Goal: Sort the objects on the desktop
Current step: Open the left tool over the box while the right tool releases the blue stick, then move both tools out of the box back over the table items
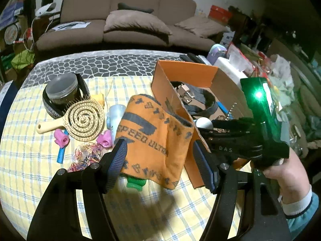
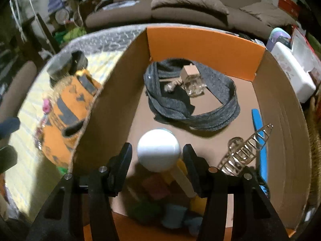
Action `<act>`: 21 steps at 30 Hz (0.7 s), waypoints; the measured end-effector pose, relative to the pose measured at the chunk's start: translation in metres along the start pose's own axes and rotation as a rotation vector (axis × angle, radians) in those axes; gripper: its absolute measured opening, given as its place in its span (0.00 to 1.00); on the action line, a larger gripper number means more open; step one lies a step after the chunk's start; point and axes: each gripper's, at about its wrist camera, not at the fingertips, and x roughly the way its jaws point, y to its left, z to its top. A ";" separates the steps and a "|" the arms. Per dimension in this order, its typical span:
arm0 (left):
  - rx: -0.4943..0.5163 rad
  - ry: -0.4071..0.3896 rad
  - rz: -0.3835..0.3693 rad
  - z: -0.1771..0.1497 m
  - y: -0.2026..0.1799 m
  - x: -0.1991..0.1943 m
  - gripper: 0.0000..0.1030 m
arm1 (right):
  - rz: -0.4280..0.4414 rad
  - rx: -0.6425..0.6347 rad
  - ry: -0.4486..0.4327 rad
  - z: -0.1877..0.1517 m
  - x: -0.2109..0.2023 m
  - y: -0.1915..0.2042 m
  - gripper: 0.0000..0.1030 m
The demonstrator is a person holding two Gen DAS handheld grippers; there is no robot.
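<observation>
One orange sock [image 1: 158,138], draped against box wall [image 1: 170,94], sits between wide-open left gripper [image 1: 160,160] jaws, not pinched. Inside box [image 2: 280,120], white ball [image 2: 158,152] lies between parted right gripper [image 2: 157,160] jaws, untouched. Beyond: grey band [image 2: 192,108], brush [image 1: 84,118] on checked cloth [image 1: 40,180].

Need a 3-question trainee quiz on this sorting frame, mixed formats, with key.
1. True or false: the left gripper is shut on the orange sock.
2. Which lies inside the orange cardboard box? A) spiral hairbrush B) grey belt C) pink hair curlers
3. Fill in: the white ball sits between the open fingers of the ____ gripper.

Key:
1. False. The fingers stand apart at the sock's sides, not clamped.
2. B. The grey belt is in the box; the spiral hairbrush and pink hair curlers are on the checked tablecloth.
3. Right.
</observation>
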 end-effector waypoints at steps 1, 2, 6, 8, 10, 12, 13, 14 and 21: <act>-0.003 0.000 -0.004 -0.001 0.001 0.000 0.63 | -0.011 -0.006 0.001 0.000 0.000 0.001 0.53; -0.008 -0.002 -0.008 -0.001 0.002 -0.001 0.63 | -0.016 -0.006 0.009 0.000 0.003 0.001 0.49; -0.006 -0.009 -0.014 -0.002 0.003 -0.004 0.63 | -0.009 0.001 0.011 0.001 0.005 -0.001 0.45; -0.003 -0.009 -0.015 -0.002 0.002 -0.005 0.63 | 0.007 0.020 -0.004 0.001 0.001 -0.003 0.45; -0.008 -0.008 -0.018 -0.004 0.003 -0.004 0.63 | 0.036 0.050 -0.024 0.001 -0.006 -0.010 0.45; -0.013 -0.007 -0.023 -0.004 0.003 -0.004 0.63 | 0.063 0.091 -0.060 0.001 -0.019 -0.022 0.45; -0.012 -0.007 -0.023 -0.003 0.003 -0.004 0.63 | 0.074 0.115 -0.083 0.001 -0.026 -0.029 0.45; -0.010 -0.008 -0.023 -0.003 0.002 -0.004 0.63 | 0.080 0.142 -0.110 0.001 -0.035 -0.037 0.45; -0.004 -0.004 -0.016 -0.004 0.001 -0.003 0.63 | -0.023 0.304 -0.170 -0.013 -0.060 -0.103 0.45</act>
